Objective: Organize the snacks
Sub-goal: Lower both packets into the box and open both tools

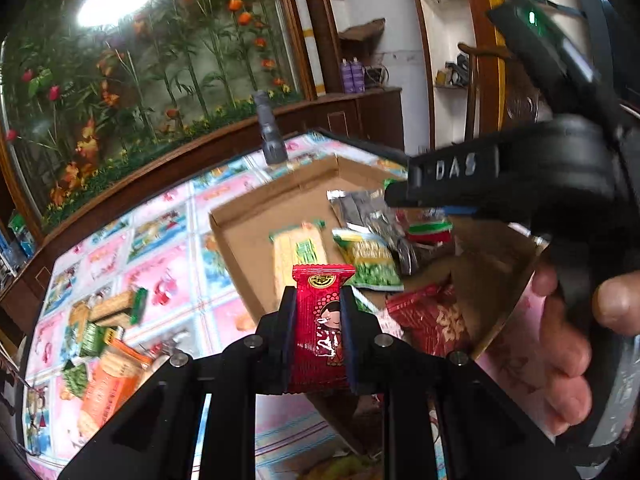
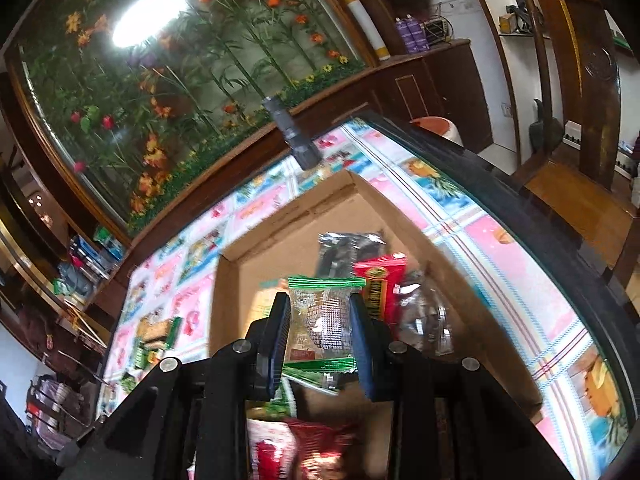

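Note:
My left gripper (image 1: pixel 316 322) is shut on a red snack packet (image 1: pixel 320 312) with a cartoon figure, held above the near-left edge of the cardboard box (image 1: pixel 248 216). In that box lie a yellow-green packet (image 1: pixel 298 252), a green pea packet (image 1: pixel 370 258), silver packets (image 1: pixel 368 210) and a dark red packet (image 1: pixel 430 320). My right gripper (image 2: pixel 320 328) is shut on a clear packet with green ends (image 2: pixel 322 316), held over the cardboard box (image 2: pixel 280 236). The other gripper (image 1: pixel 452 178), held by a hand (image 1: pixel 560 340), reaches over the box at the right of the left wrist view.
Several loose snack packets (image 1: pixel 108 332) lie on the pink patterned tablecloth (image 1: pixel 160 236) left of the box, also seen as loose packets (image 2: pixel 154 340). A grey upright object (image 1: pixel 270 134) stands at the table's far edge. A wooden chair (image 2: pixel 568 184) sits beyond the right edge.

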`<state>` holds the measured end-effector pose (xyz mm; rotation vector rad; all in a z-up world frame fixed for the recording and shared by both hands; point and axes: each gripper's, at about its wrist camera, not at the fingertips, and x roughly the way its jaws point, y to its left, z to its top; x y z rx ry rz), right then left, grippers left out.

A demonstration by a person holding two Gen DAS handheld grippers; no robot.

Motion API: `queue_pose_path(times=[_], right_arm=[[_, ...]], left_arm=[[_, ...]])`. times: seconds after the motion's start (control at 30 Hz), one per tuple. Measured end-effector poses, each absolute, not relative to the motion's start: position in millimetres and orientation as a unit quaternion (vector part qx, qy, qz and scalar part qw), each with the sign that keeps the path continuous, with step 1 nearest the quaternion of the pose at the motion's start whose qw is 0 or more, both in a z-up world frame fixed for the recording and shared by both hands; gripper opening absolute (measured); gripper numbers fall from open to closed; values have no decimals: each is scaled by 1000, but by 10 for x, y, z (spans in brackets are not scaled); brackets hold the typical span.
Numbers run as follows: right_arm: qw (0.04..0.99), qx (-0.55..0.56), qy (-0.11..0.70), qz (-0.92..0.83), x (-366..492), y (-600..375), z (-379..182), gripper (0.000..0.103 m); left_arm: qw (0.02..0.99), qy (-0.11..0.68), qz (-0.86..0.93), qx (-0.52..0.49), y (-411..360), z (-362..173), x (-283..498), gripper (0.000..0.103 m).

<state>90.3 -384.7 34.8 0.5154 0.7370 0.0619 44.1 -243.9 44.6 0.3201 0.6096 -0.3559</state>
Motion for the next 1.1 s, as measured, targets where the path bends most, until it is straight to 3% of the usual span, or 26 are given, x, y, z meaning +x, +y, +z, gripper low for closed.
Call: queue_pose_path(times=[1.1], right_arm=[[909,192,369,29,901,-3624,358,34]], left_arm=[[922,315,-175,142,-2371,310,501,21]])
